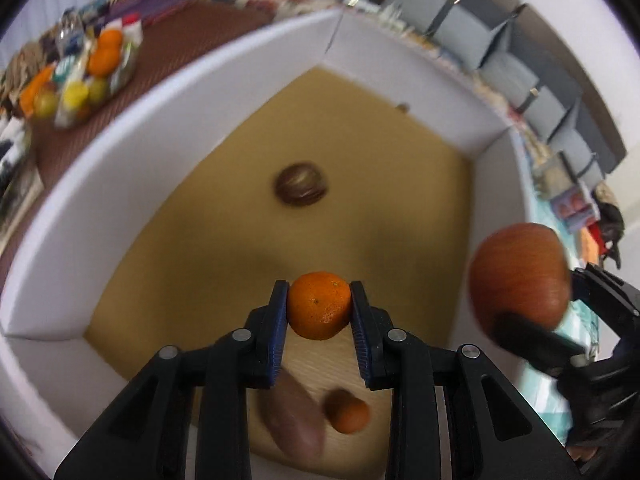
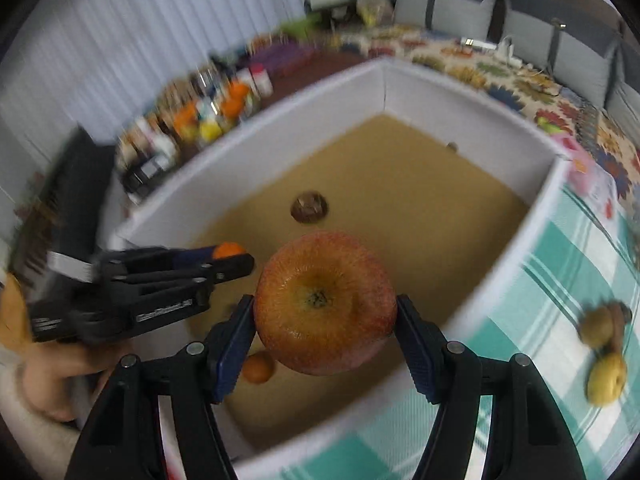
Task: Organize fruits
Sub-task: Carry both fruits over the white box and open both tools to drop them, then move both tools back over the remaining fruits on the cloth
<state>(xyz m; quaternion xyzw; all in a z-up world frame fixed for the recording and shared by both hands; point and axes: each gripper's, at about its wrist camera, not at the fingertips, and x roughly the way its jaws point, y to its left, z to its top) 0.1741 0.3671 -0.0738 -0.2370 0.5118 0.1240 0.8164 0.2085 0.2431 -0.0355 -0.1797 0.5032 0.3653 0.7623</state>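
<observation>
Holding both loads above the white box (image 2: pixel 496 264), I have my left gripper (image 1: pixel 319 306) pinching a mandarin (image 1: pixel 319 305) between its blue pads, and my right gripper (image 2: pixel 325 312) clamped on a red apple (image 2: pixel 325 302) across its widest part. Both fruits hang over the tan floor of the box, where a small orange (image 2: pixel 259 367), a dark round fruit (image 2: pixel 309 208) and a blurred brownish fruit (image 1: pixel 294 420) already lie.

My worry is the apple: it looks heavy and smooth, the pads touch only its flanks, and I judge a quick tilt could let it roll out and bruise whatever sits below. The two grippers are also close together, so lowering both at once risks a knock that would shake the mandarin loose. Dropping either from this height could make it bounce against the wall.

Two yellowish fruits (image 2: pixel 604 356) wait on the checked cloth (image 2: pixel 532 320) outside the box.

White lettering runs along the left gripper's body in the right view, but blur makes it unreadable.
</observation>
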